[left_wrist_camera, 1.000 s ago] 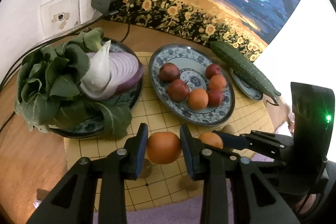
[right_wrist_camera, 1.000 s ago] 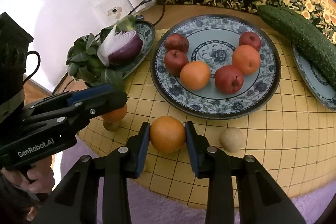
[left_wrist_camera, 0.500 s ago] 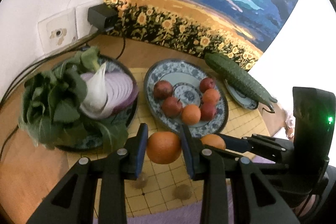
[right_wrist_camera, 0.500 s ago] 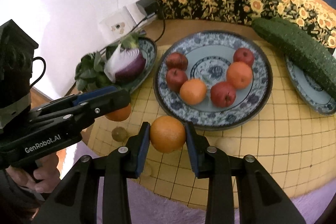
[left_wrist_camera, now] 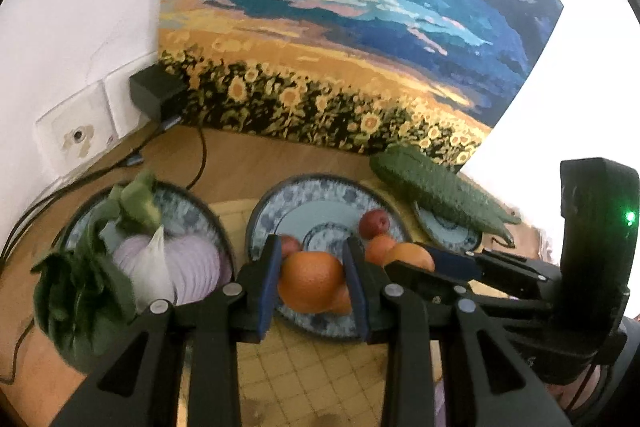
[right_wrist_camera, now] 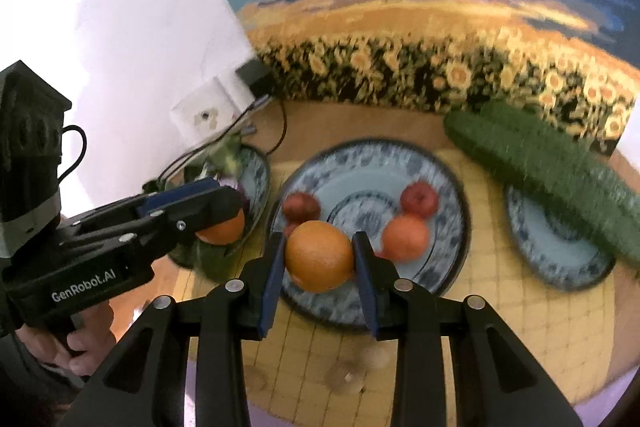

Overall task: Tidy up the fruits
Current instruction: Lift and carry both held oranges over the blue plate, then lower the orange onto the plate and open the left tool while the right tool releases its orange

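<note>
Oranges: one orange [left_wrist_camera: 310, 281] is clamped between the two blue-padded fingers of the left gripper [left_wrist_camera: 311, 285], held in the air in front of the fruit plate [left_wrist_camera: 316, 189]. A second orange [right_wrist_camera: 319, 255] is clamped the same way in the right gripper [right_wrist_camera: 318, 261], also raised above the near rim of that plate. The two grippers sit side by side; each appears in the other's camera, the right gripper at the right of the left view with its orange [left_wrist_camera: 408, 255] showing past the fingers, the left gripper [right_wrist_camera: 216, 205] at the left of the right view.

The fruit plate, blue-patterned, lies on a yellow grid mat [right_wrist_camera: 520, 311] and carries a loose orange [right_wrist_camera: 405, 238] and red fruits [right_wrist_camera: 419, 198] around its centre. To its left, a second plate [left_wrist_camera: 192, 211] holds leafy greens [left_wrist_camera: 80, 291] and a sliced purple onion [left_wrist_camera: 188, 267]. To its right, a cucumber [right_wrist_camera: 552, 167] lies across a small plate [right_wrist_camera: 560, 247]. A sunflower-field painting [left_wrist_camera: 340, 39] leans against the wall behind, next to a wall socket [left_wrist_camera: 76, 135] with a black adapter [left_wrist_camera: 154, 95] and cable.
</note>
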Demonstrator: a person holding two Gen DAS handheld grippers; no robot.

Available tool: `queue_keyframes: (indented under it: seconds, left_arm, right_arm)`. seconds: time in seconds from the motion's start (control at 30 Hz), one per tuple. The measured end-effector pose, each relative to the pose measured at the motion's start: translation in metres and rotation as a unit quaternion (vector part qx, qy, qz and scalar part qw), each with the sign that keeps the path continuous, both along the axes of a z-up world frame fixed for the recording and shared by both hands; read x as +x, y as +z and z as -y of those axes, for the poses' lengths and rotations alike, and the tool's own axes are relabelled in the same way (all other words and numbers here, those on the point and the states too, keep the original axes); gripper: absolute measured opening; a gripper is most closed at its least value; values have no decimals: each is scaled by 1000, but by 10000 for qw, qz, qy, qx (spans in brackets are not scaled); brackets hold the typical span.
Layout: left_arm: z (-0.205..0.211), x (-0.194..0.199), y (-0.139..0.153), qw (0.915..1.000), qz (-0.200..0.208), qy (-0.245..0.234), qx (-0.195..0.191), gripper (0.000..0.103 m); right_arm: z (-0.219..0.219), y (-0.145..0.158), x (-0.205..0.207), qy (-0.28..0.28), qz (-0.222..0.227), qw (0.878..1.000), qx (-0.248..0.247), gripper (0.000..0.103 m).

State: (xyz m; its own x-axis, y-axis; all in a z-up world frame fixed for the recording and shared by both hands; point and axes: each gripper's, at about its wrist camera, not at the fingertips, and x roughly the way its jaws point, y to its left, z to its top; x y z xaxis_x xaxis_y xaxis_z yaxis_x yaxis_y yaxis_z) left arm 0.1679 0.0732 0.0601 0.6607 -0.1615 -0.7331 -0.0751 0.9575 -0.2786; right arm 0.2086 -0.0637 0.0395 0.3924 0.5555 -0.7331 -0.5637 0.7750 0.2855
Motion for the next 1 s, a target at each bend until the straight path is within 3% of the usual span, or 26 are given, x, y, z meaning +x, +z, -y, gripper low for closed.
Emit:
queue_keyframes:
  seconds: [0.43, 1.0]
  left_arm:
    - [-6, 49, -4, 9999, -37, 59, 97, 33]
    - [-11, 89, -41, 9992, -365, 135, -40, 33]
  right_arm:
    - [-11, 2, 41, 1, 214, 9997, -67, 35]
    - [-20, -41, 84, -77, -46, 9995, -298, 35]
